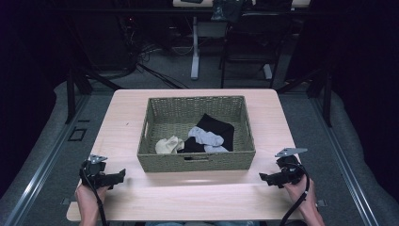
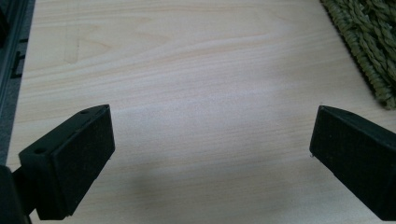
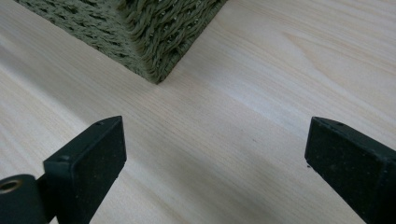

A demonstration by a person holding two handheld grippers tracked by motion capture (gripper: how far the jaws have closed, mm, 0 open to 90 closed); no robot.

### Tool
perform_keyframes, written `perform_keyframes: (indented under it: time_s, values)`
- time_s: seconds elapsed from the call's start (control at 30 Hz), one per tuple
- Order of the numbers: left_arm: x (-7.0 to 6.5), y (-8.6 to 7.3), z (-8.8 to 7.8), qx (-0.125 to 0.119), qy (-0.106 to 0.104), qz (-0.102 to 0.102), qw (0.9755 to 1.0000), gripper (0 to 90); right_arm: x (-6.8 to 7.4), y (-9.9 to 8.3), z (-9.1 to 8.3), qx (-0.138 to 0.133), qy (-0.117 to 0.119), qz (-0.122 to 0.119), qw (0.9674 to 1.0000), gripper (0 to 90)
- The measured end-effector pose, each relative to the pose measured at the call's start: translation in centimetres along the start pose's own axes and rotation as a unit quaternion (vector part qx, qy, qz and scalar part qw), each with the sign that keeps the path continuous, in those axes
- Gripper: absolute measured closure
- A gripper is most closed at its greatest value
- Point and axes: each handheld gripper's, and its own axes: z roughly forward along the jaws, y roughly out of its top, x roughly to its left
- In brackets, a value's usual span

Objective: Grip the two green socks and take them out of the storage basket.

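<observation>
A green woven basket (image 1: 197,161) stands in the middle of the light wooden table (image 1: 122,122). Inside it lie a cream sock (image 1: 168,145), a pale grey sock (image 1: 205,137) and black socks (image 1: 219,126). My left gripper (image 1: 121,175) rests low at the table's front left, held by a hand, jaws pointing toward the basket. Its own view has the left gripper (image 2: 212,140) wide open over bare wood, the basket's corner (image 2: 369,42) at the upper right. My right gripper (image 1: 261,177) sits at the front right, mirrored. In its own view the right gripper (image 3: 215,149) stands open before the basket's corner (image 3: 154,37).
Beyond the table are a dark chair (image 1: 254,42), a white desk leg (image 1: 195,47) and cables on the grey floor. Metal rails (image 1: 42,165) run along both sides. A strip of bare tabletop lies between the basket and the front edge.
</observation>
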Motion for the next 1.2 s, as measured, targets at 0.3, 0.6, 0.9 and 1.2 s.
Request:
perform_keyframes:
  time_s: [0.3,0.6,0.9,1.2]
  values:
    - [-1.1,0.5,-1.4,-0.005,0.016,0.017,0.9997,0.0,0.0,0.2,0.0,-0.009,0.002,0.001,1.0000,4.8]
    - [-1.3,0.4,-2.1,-0.018,-0.001,0.024,0.9995,0.0,1.1,0.4,-0.4,-0.007,-0.018,-0.017,0.9997,5.1]
    - [-0.9,1.4,-4.1,-0.039,-0.016,0.009,0.9991,0.0,1.5,0.5,0.0,0.000,-0.023,-0.025,0.9994,5.0]
    - [-1.9,3.8,-5.6,-0.055,-0.039,0.020,0.9976,0.0,1.2,-0.2,-0.2,-0.001,-0.026,-0.012,0.9996,5.2]
